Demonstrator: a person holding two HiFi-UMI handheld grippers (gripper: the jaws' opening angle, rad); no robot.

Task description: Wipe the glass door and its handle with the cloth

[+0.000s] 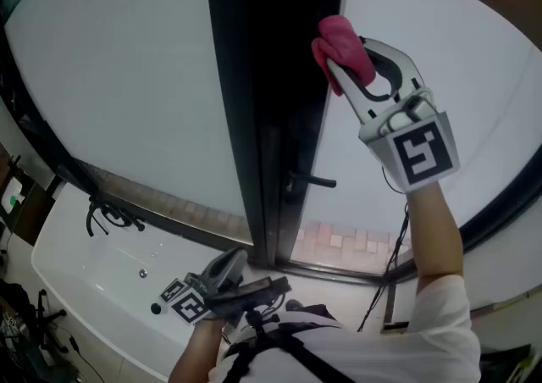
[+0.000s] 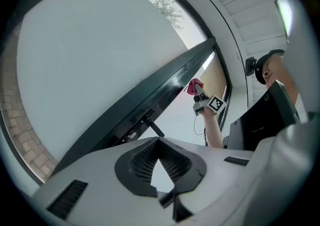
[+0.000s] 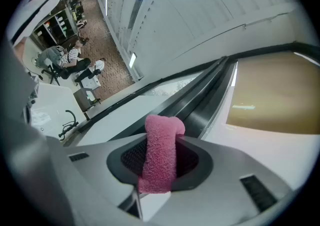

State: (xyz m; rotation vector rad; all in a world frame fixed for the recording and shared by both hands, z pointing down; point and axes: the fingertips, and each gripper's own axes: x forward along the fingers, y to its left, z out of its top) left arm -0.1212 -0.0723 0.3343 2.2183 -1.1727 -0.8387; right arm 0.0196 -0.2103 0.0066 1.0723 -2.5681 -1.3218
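My right gripper [image 1: 339, 55] is raised and shut on a pink cloth [image 1: 341, 44], which sits against the right edge of the dark vertical door frame [image 1: 271, 76], beside the frosted glass pane [image 1: 474, 76]. In the right gripper view the cloth [image 3: 161, 152] stands folded between the jaws, pointing at the frame. The black lever handle [image 1: 312, 180] juts from the frame well below the cloth. My left gripper [image 1: 230, 269] hangs low near my body, shut and holding nothing; its view looks up at the handle [image 2: 152, 126] and the far-off cloth [image 2: 192, 86].
A second large glass pane [image 1: 127, 76] fills the left. Below it is a white basin-like surface [image 1: 93, 263] with a black tap [image 1: 110, 216]. A dark cable [image 1: 389, 263] hangs by the door's foot. Brick paving shows through the lower glass.
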